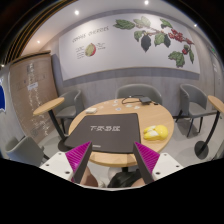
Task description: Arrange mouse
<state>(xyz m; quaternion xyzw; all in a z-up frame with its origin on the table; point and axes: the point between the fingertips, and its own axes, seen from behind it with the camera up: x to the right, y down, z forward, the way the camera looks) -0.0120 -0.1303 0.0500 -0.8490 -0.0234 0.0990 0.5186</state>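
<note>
**Jaws spread above round surface; mouse low between the fingers**

Left to right. At nine o'clock a wooden panel (30, 78) stands against the wall, with a grey chair (62, 103) just in front of it. The left pad (80, 154), magenta, angles inward at about seven o'clock. The round wooden surface (92, 112) fills the centre; on it lies a dark rectangular mat (112, 136) bearing white lettering. A second chair (137, 96) stands beyond the surface at twelve o'clock, below a wall mural (130, 42) of leaves and fruit.

The gripper (113, 157) is held over the near edge of the mat. Its jaws stand wide apart and grasp nothing. At six o'clock, low between the fingers, a dark rounded object shows, apparently the mouse (122, 180); contact with either finger cannot be determined.

The right pad (146, 156) sits at five o'clock. A yellow object (152, 132) rests on the surface just right of the mat, at three o'clock. A further chair (194, 102) stands well beyond it.
</note>
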